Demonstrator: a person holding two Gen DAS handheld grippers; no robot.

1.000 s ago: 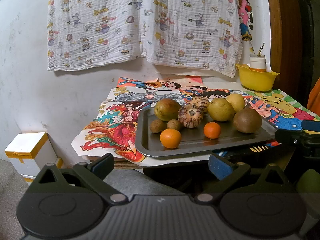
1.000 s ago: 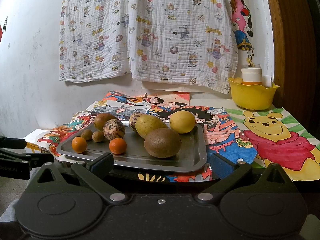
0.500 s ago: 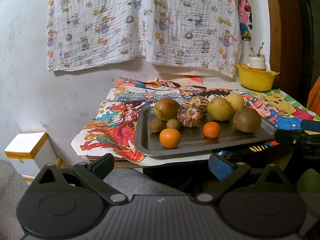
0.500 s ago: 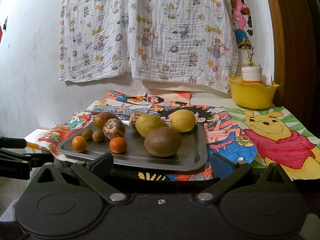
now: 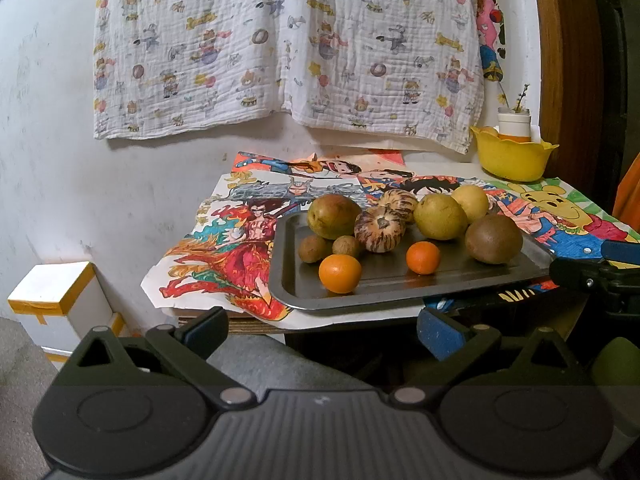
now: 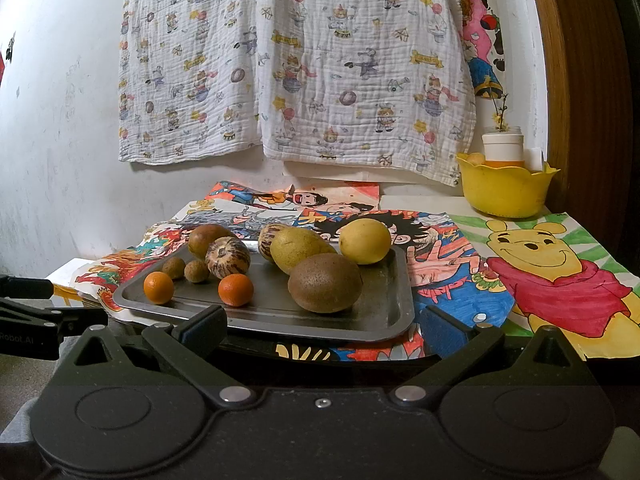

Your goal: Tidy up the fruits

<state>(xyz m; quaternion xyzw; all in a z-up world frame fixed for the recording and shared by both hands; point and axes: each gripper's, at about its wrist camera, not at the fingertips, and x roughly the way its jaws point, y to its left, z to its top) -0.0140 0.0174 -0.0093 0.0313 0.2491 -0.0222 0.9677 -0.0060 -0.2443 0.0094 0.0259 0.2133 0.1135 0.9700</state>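
Nothing much has shifted since a second ago: your left gripper (image 5: 322, 330) and right gripper (image 6: 323, 326) still hang short of the table edge, fingers spread wide, holding nothing. Nearest on the metal tray (image 6: 394, 312) sit two small oranges (image 6: 159, 287), light and firm, but likely to roll; pinch across the middle. Behind them, the brown fruit (image 6: 325, 282) looks heavier and rough-skinned, so it should grip well. Farther back, the yellow lemon (image 6: 365, 241) looks smooth; squeeze gently. Far right stands a yellow bowl (image 6: 505, 191).
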